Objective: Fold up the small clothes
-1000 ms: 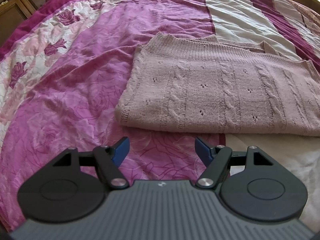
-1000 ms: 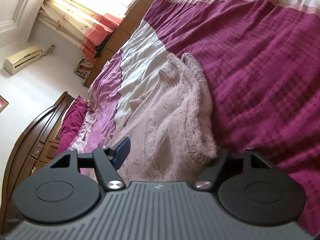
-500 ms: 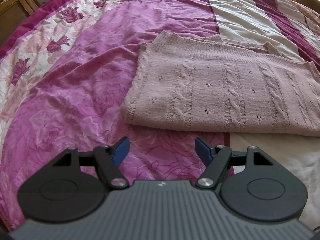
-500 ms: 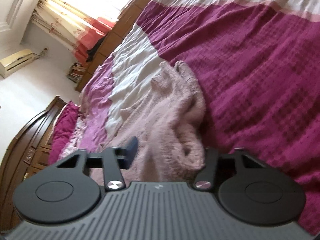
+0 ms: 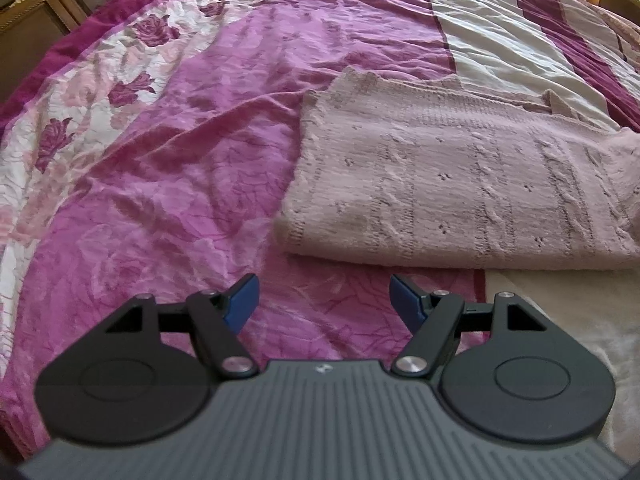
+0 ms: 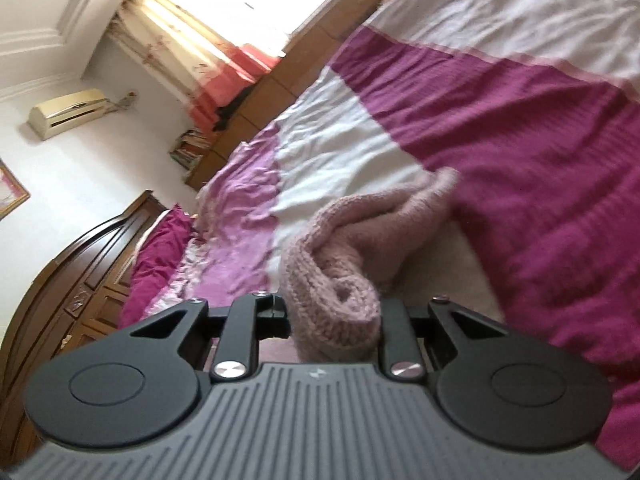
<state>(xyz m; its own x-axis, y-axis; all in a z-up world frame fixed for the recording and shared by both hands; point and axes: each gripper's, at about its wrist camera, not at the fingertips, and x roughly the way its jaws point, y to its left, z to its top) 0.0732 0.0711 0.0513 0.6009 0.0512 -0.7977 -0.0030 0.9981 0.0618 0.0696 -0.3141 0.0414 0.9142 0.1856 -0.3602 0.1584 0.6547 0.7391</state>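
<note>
Where the left wrist view begins, the left gripper (image 5: 323, 296) hangs above the bed with its jaws wide open and nothing between the blue pads (image 5: 241, 303). Just beyond the jaws lies a strip of pink rose-patterned bedspread (image 5: 180, 168). Past that strip rests the pink cable-knit sweater (image 5: 460, 188), lying flat on the bed, its near folded edge running across the view and its left edge resting on the pink fabric. Farther off, white and dark magenta stripes of the bedspread run toward the far edge of the bed, and dark wooden furniture (image 5: 36, 12) stands at the upper left.

In the right wrist view, the right gripper (image 6: 334, 320) has its jaws closing on a bunched fold of the same sweater (image 6: 332, 300), which fills the gap between them; the pads themselves are hidden by the knit. From the jaws the raised fabric trails away to the bed. Behind it lie the white and magenta stripes, then a dark wooden headboard (image 6: 80, 272) at left, curtains (image 6: 200, 52) beside a bright window, and a wall air conditioner (image 6: 68, 112).
</note>
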